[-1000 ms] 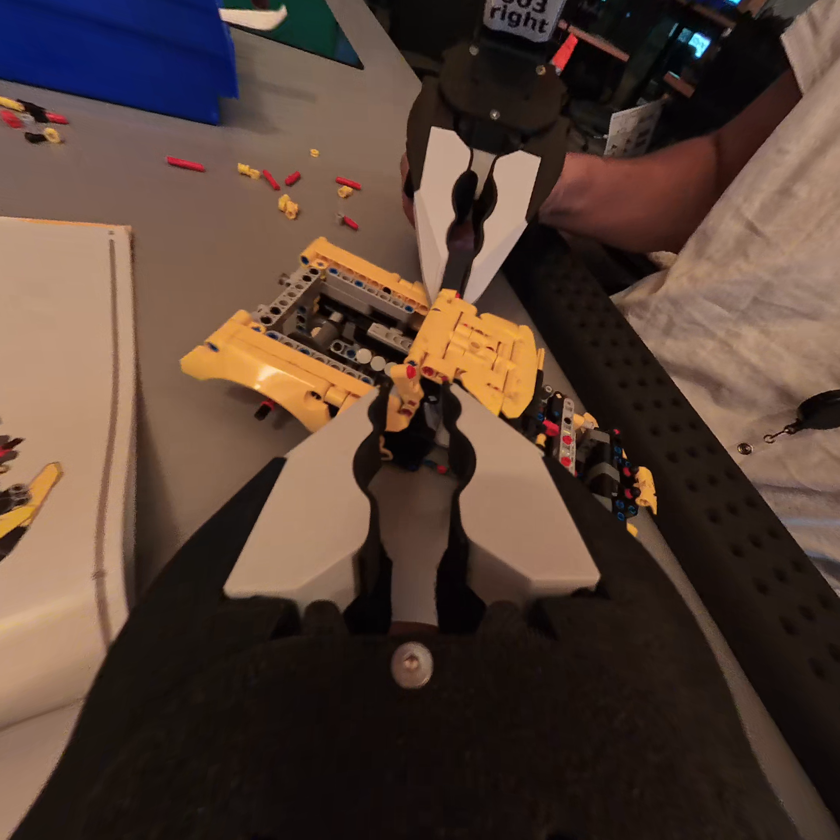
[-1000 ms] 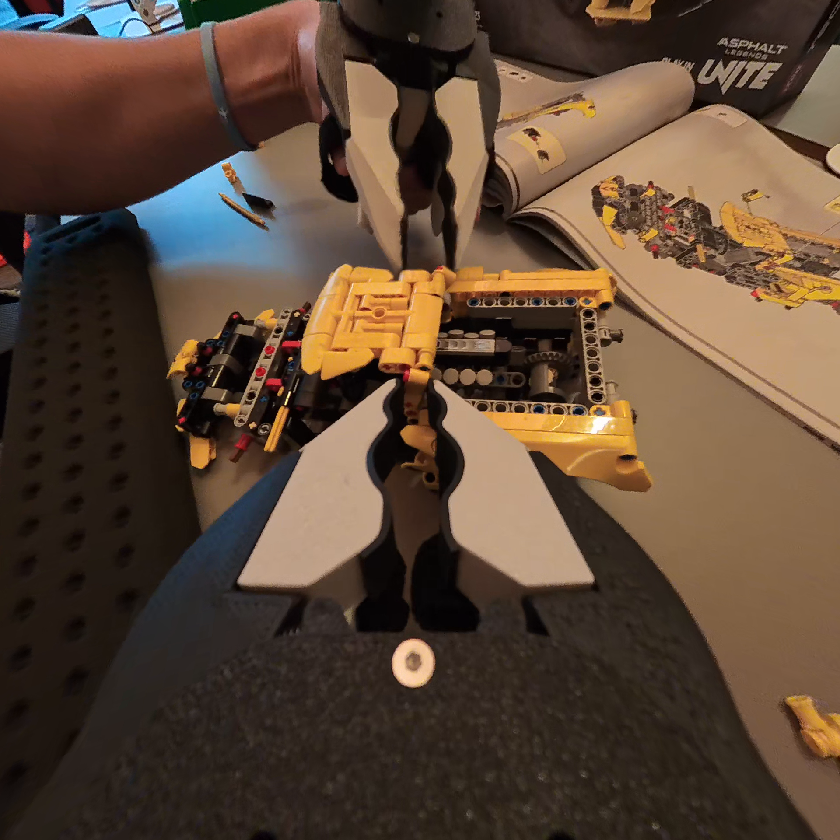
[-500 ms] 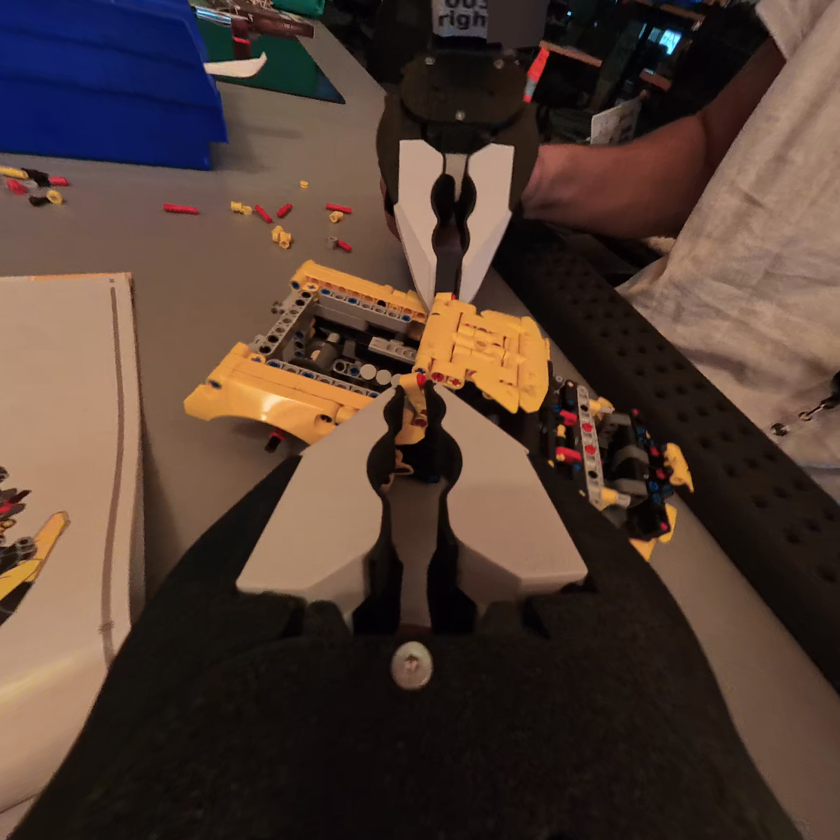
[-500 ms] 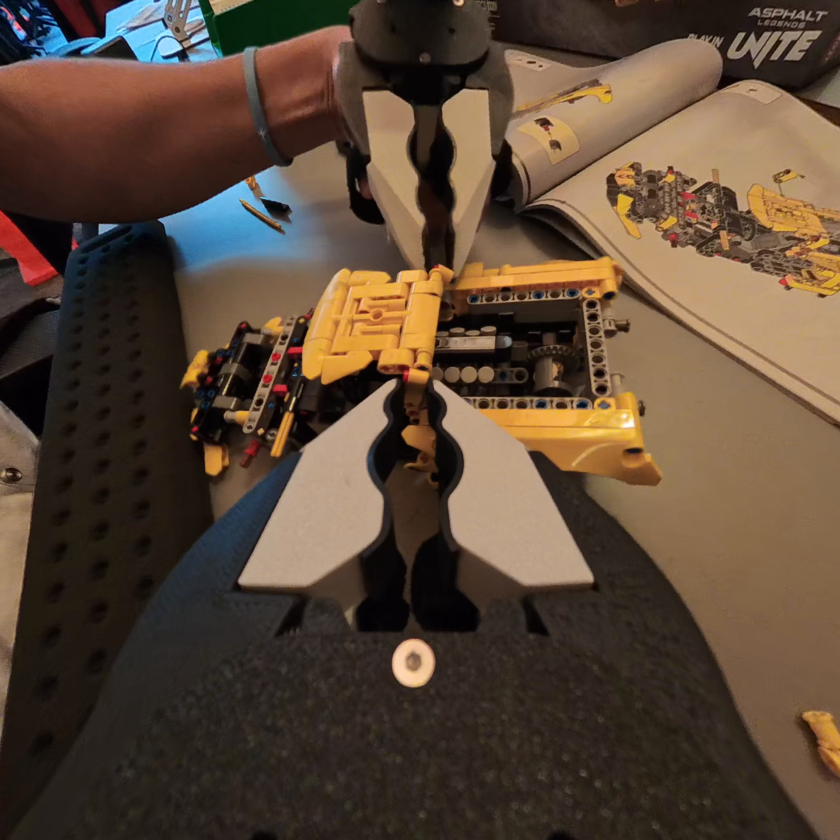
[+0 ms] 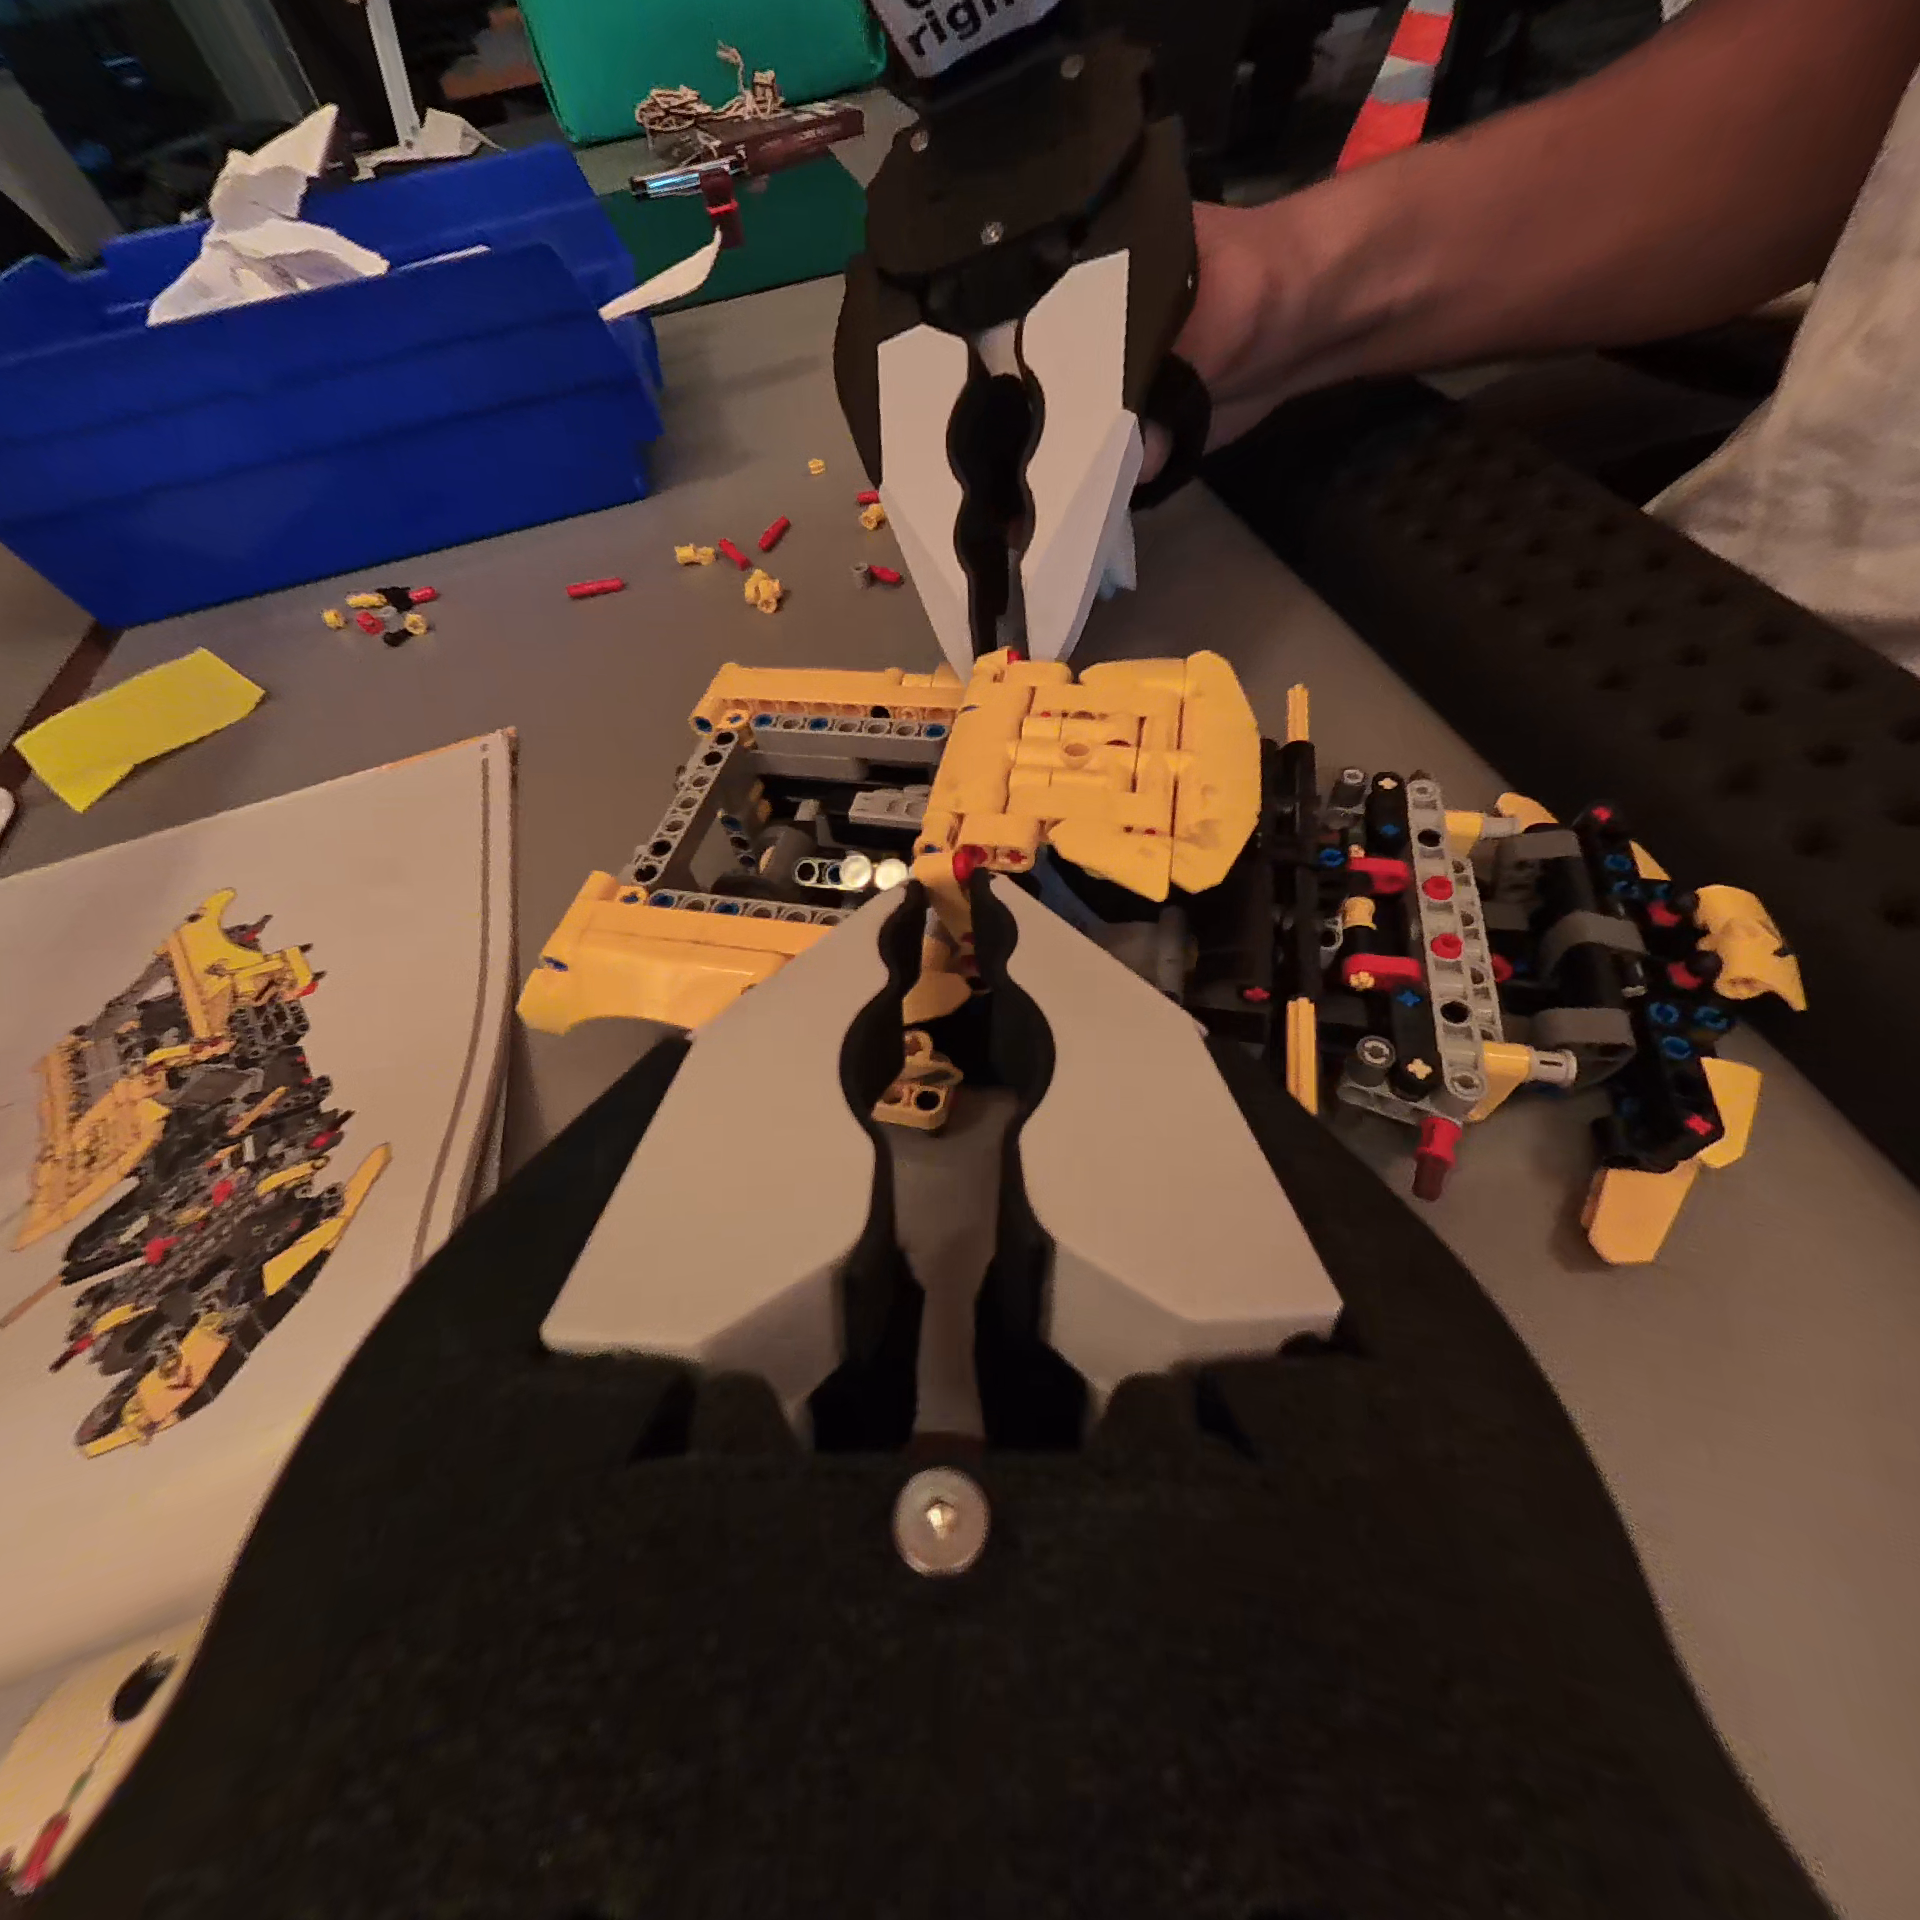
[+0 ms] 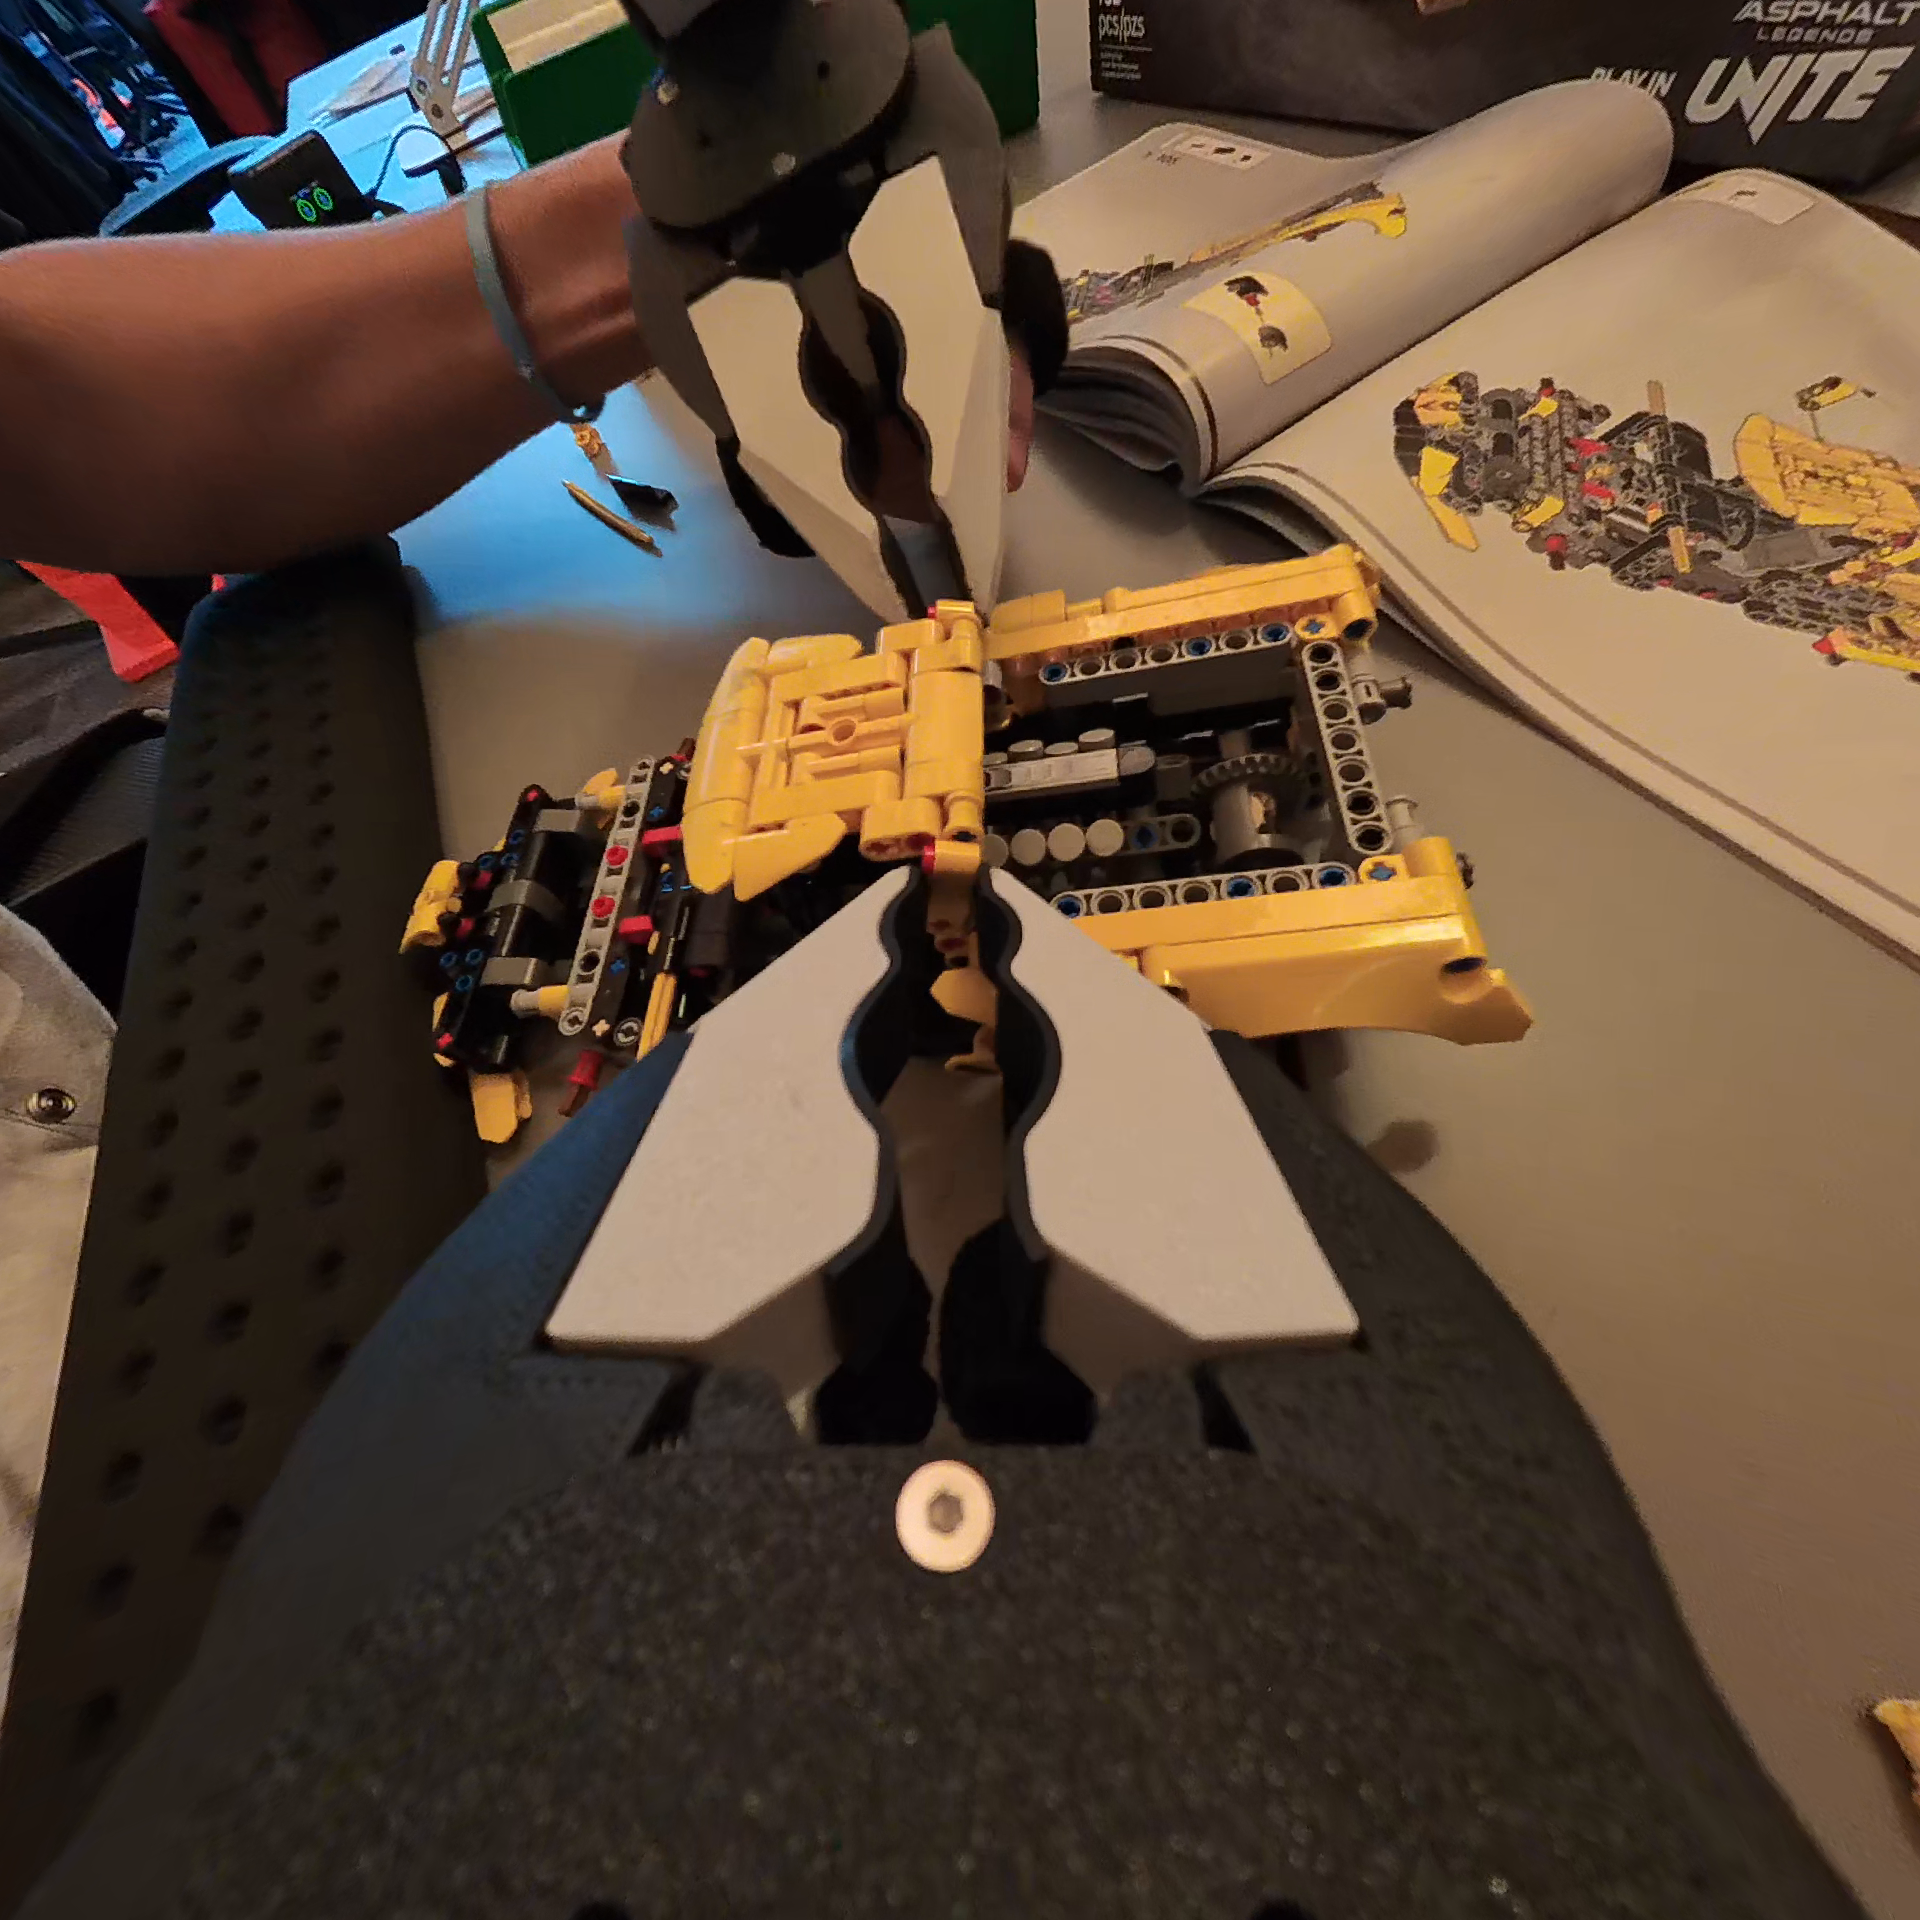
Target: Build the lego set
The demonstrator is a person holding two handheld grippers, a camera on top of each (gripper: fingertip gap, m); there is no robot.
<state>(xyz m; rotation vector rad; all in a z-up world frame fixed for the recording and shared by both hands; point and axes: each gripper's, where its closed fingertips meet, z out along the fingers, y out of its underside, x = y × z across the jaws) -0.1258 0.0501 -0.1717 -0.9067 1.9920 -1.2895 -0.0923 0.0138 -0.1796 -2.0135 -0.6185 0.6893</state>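
- Half-built yellow Lego car point(image 5: 935, 862) sits mid-frame on the grey table point(image 5: 1610, 1455).
- Left gripper point(image 5: 940, 899) and right gripper point(image 6: 943, 883) each pinch its yellow roof panel point(image 6: 842, 743) from opposite edges, jaws nearly closed.
- Risk: uneven squeezing could pop that panel off.

I'm looking at a grey table point(image 5: 644, 665) under dim, warm light. Blue plastic bins point(image 5: 312, 416) sit at its far left with crumpled white paper point(image 5: 260, 249) inside, a green box point(image 5: 717, 62) behind them. A black perforated mat point(image 6: 270, 935) runs along the table's near edge. Room beyond is dark and cluttered; can't make out walls or windows.
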